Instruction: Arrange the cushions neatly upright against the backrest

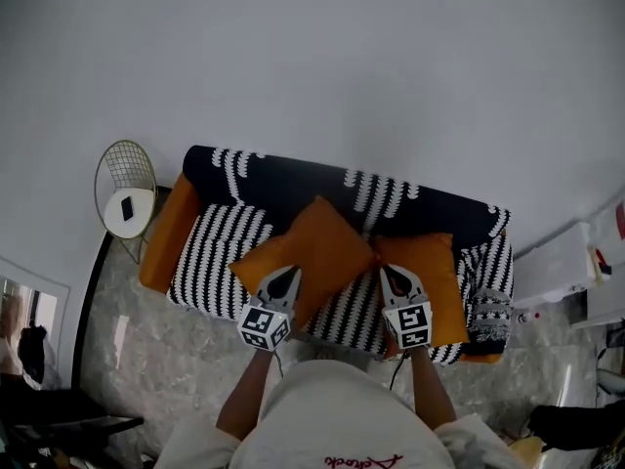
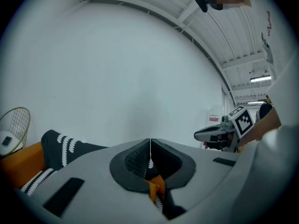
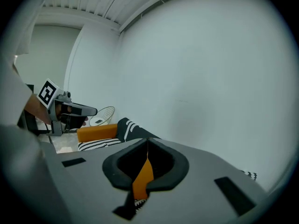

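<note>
The left claw point(image 1: 283, 281) is pinching the larger orange cushion point(image 1: 322, 242) at its near corner, and the right claw point(image 1: 394, 281) is pinching the smaller orange cushion point(image 1: 437, 267). Both cushions are over the sofa point(image 1: 210, 252) seat, probably handling light and floppy.

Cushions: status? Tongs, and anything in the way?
Left tongs shut on left cushion. Right tongs shut on right cushion. Both cushions askew on sofa, not yet neat against backrest. Nothing blocking.
</note>
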The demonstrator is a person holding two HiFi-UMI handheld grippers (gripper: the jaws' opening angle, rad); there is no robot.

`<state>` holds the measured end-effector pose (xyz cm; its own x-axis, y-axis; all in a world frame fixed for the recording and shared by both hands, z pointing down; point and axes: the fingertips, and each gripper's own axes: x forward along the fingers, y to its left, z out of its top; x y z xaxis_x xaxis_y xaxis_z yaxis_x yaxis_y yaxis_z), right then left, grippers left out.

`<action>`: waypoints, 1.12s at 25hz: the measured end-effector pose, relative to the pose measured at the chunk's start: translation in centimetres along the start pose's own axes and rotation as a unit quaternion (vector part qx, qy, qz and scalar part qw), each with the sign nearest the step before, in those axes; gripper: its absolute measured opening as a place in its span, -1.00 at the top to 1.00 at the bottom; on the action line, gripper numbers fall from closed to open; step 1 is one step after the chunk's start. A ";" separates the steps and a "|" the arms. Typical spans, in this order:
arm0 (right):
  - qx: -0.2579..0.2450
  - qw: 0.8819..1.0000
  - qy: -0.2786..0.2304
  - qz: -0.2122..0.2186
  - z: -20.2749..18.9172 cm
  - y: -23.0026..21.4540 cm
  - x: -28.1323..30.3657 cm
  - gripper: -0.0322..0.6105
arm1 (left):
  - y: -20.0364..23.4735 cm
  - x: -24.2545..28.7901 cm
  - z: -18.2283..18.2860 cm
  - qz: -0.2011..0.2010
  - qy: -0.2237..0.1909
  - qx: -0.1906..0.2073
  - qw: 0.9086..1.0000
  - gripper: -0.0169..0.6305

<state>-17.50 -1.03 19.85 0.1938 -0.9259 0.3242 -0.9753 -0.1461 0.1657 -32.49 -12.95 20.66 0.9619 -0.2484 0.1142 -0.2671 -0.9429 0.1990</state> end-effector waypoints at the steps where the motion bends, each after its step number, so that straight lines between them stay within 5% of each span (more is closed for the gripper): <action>1: 0.001 1.000 0.001 0.001 0.0 -0.1 0.4 0.81 | 0.3 0.3 0.1 0.000 0.000 -0.001 1.000 0.85; 10: 0.005 0.999 0.019 0.031 -0.5 0.2 3.1 0.81 | 2.0 0.8 -0.7 0.019 0.021 -0.010 1.000 0.85; 28: -0.017 0.988 0.037 0.148 -0.2 -0.4 10.2 0.81 | 5.8 -2.8 -3.4 0.172 0.050 -0.066 0.982 0.85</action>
<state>-15.13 -10.37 23.30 -0.0919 -0.8981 0.4301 -0.9864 0.1411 0.0840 -36.96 -16.95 24.77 0.8042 -0.5181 0.2914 -0.5873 -0.7680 0.2553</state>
